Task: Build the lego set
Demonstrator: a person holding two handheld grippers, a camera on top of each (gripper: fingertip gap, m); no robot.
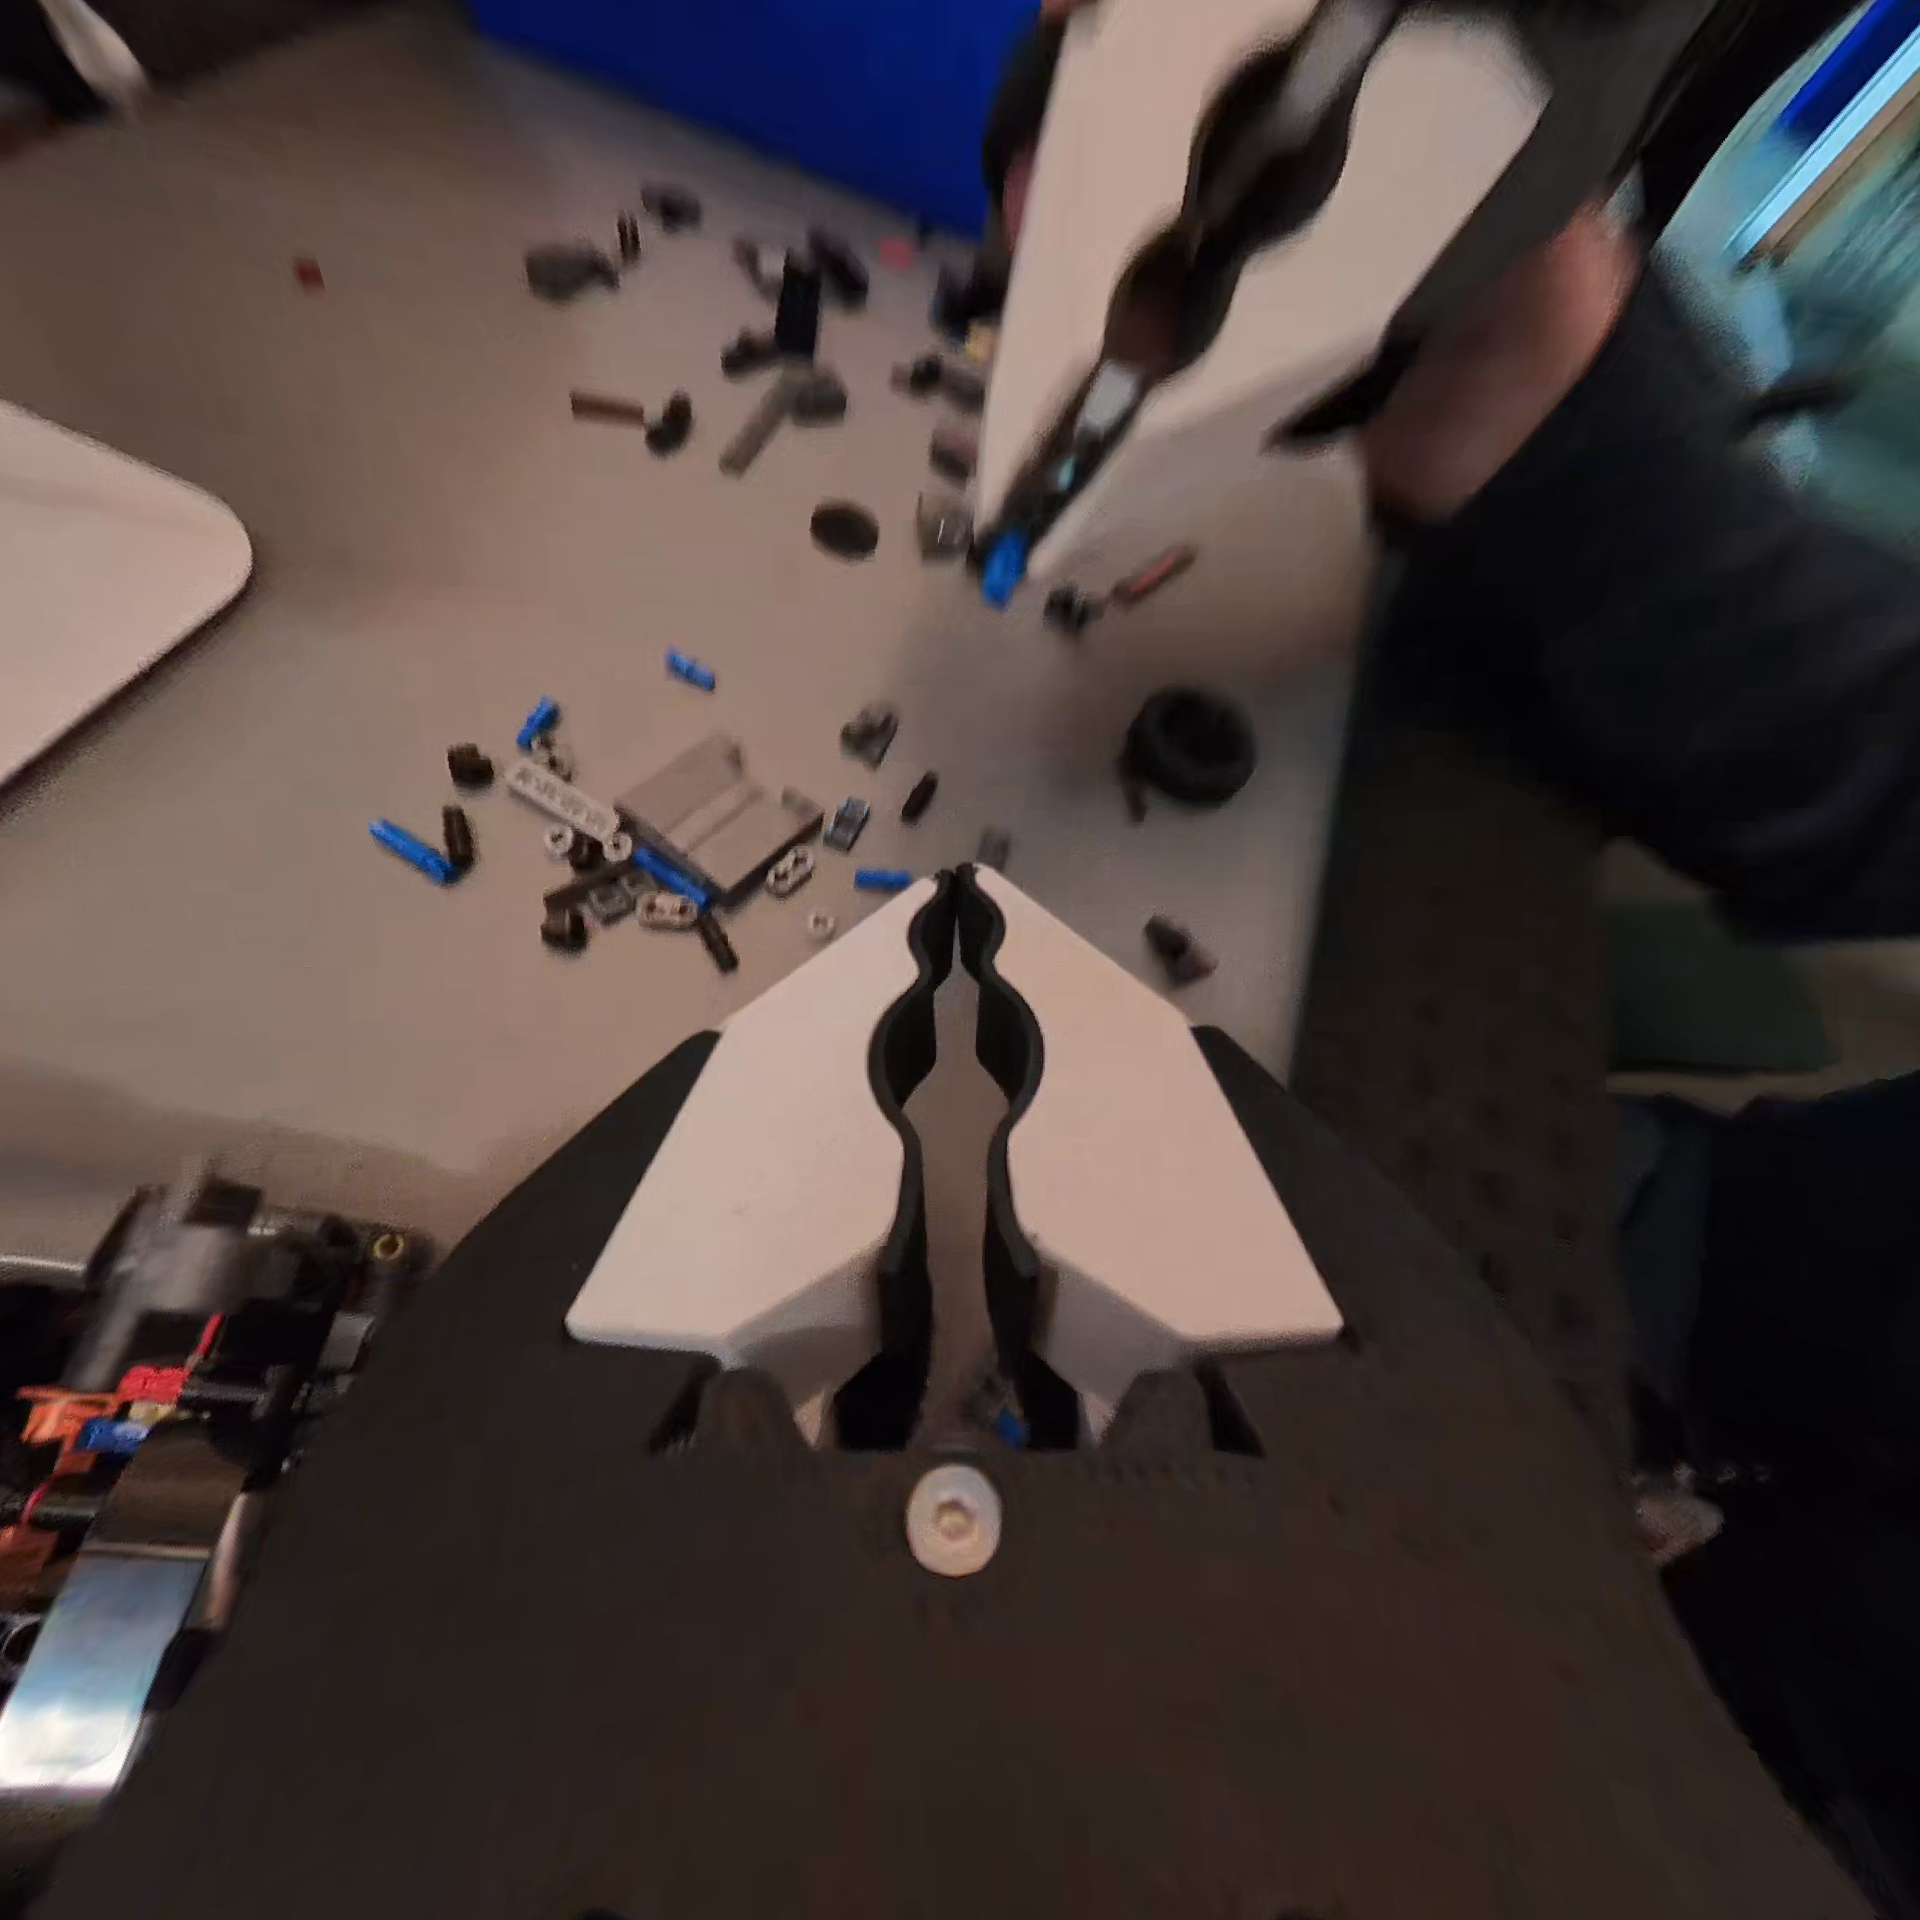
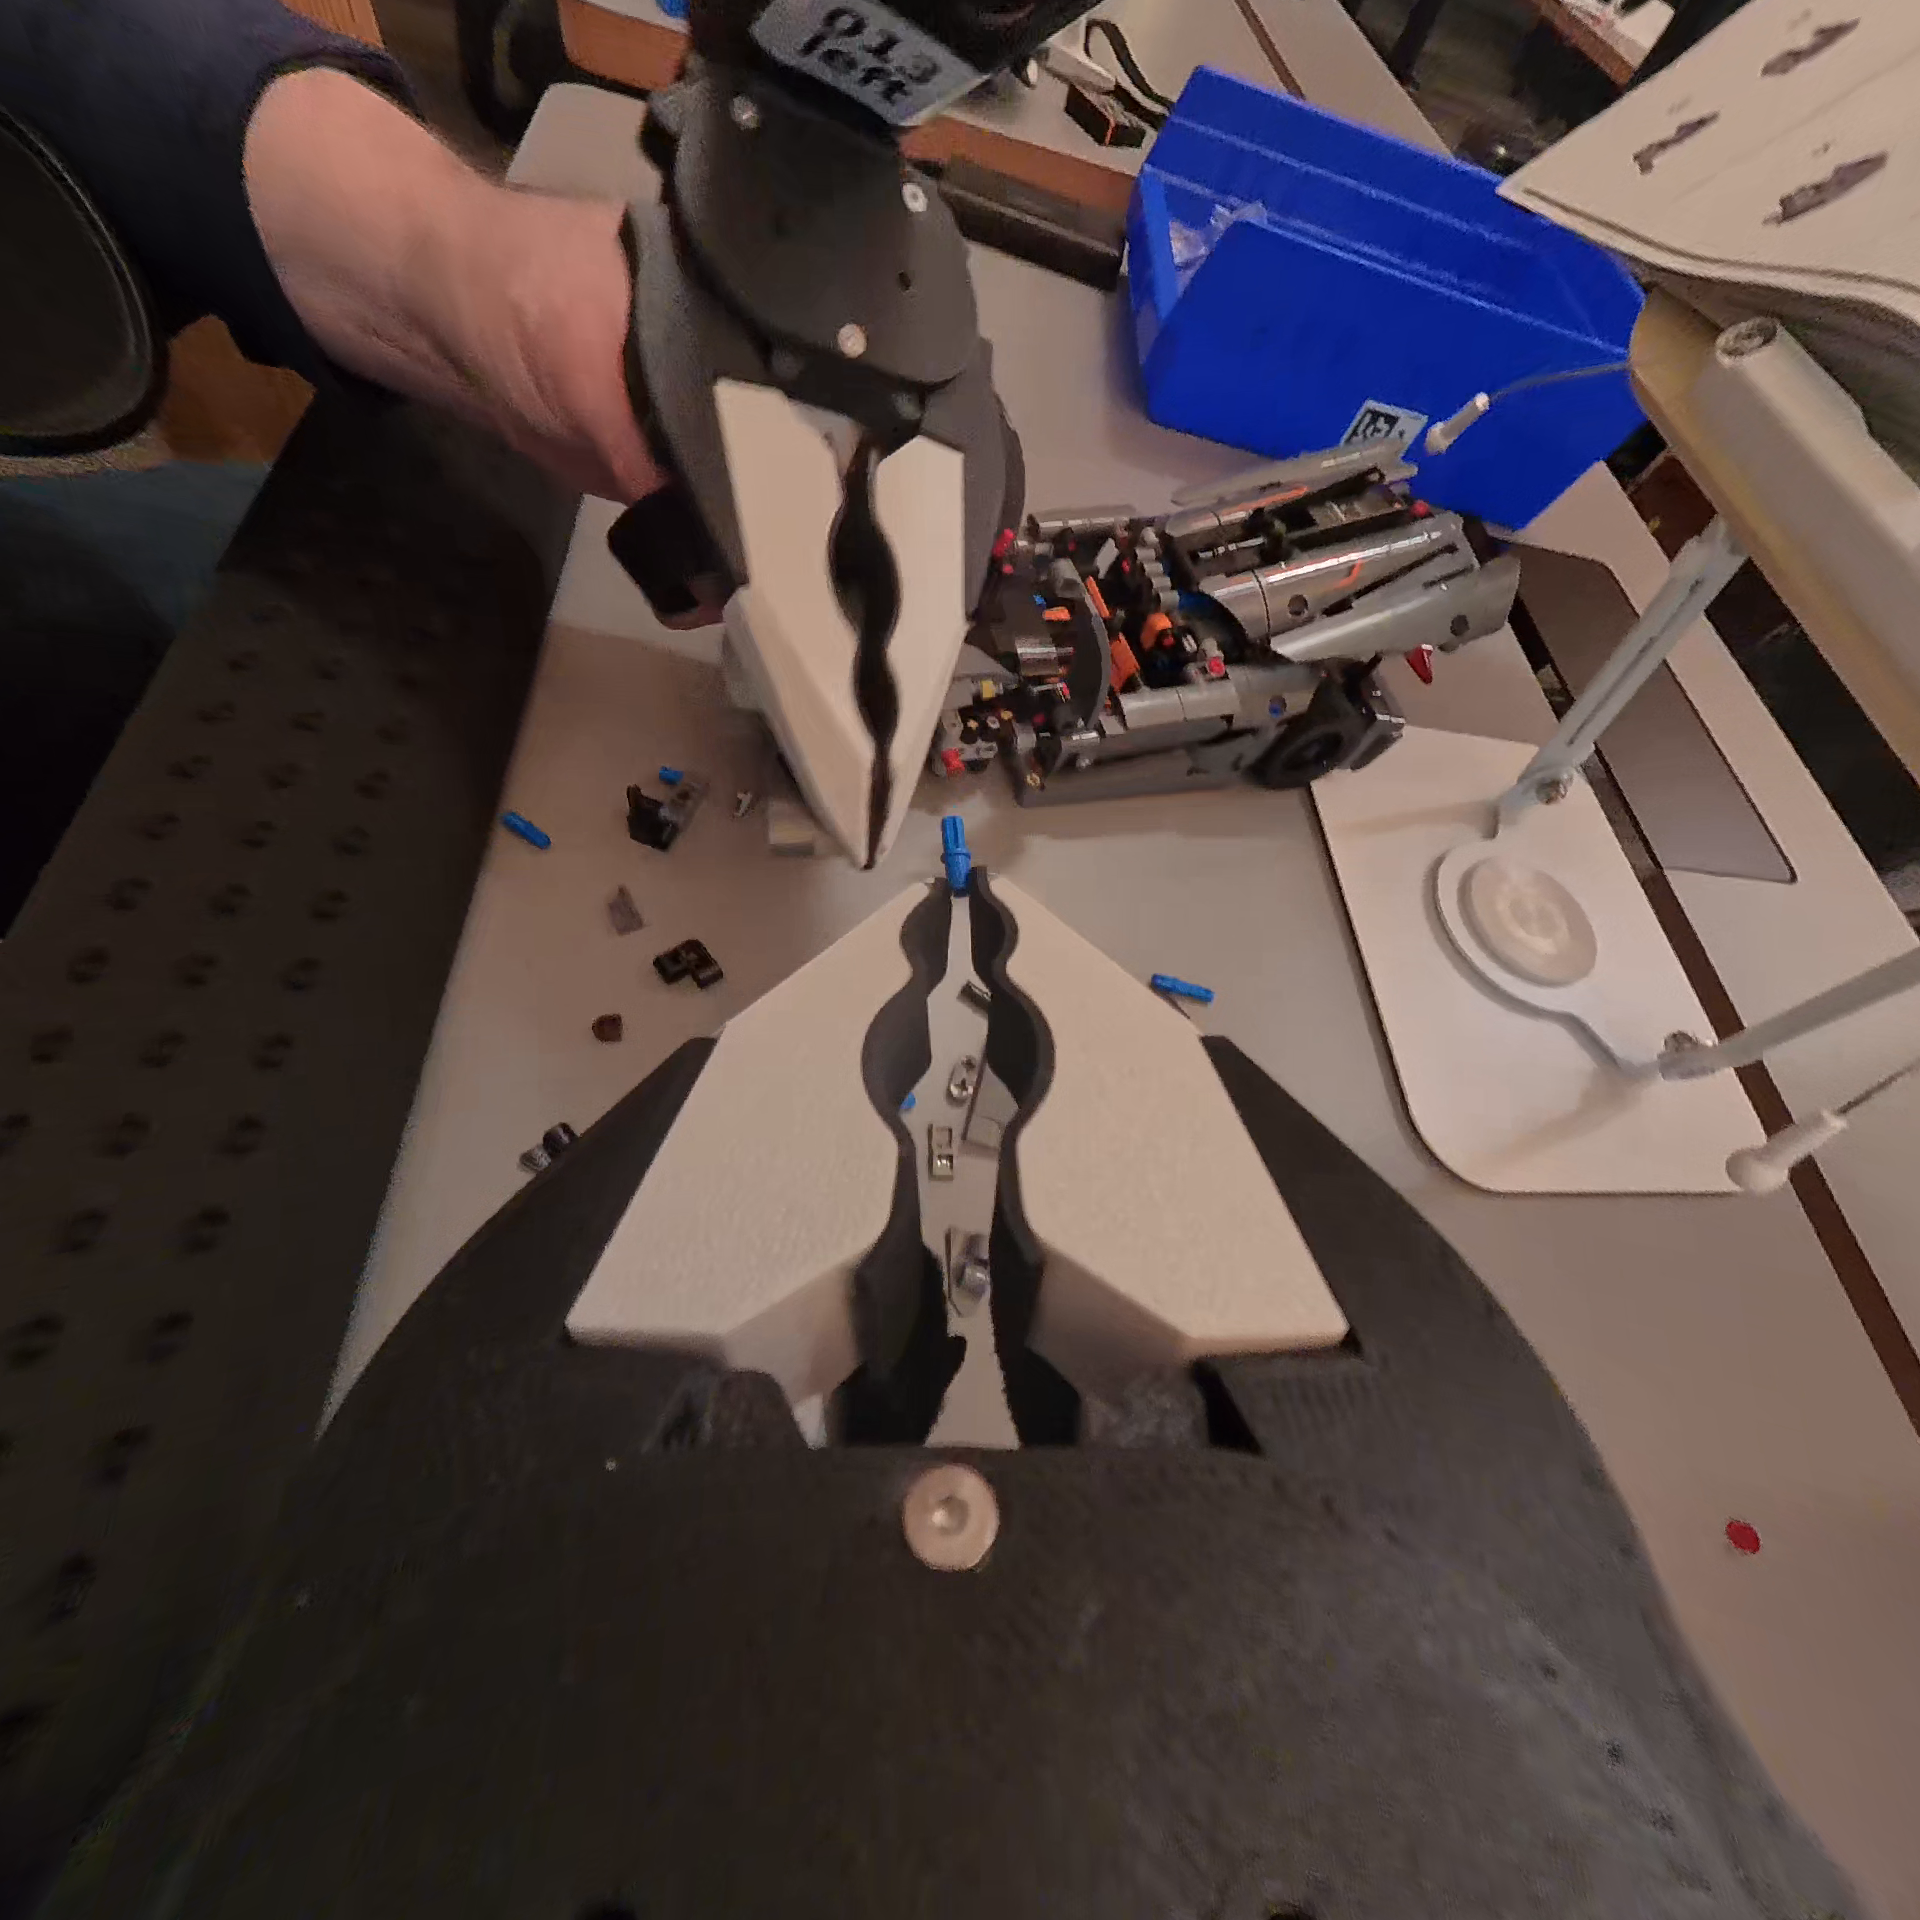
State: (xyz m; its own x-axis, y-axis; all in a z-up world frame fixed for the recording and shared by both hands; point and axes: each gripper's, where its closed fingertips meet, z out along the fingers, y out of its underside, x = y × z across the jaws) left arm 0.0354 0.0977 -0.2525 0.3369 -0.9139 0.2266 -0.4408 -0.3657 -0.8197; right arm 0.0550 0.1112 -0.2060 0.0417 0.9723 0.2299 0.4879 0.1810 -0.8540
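My right gripper [image 2: 961,888] is shut on a small blue pin [image 2: 953,844], which sticks out past the fingertips above the table. My left gripper [image 2: 871,854] is shut and empty, its tips pointing down just left of the pin and close to it. In the left wrist view the left gripper [image 1: 956,881] shows its tips pressed together, and the right gripper [image 1: 1003,540] comes in from the upper right with the blue pin [image 1: 1001,569]. The partly built grey, black and orange lego car [image 2: 1226,644] stands behind both grippers; it also shows in the left wrist view [image 1: 156,1403].
Loose black, grey and blue pieces [image 1: 665,831] and a black tyre [image 1: 1190,743] lie scattered on the grey table. A blue bin [image 2: 1351,291] stands behind the car. A booklet [image 2: 1766,156] rests on a white stand [image 2: 1527,925] at the right. A black perforated board [image 2: 208,831] lies at the left.
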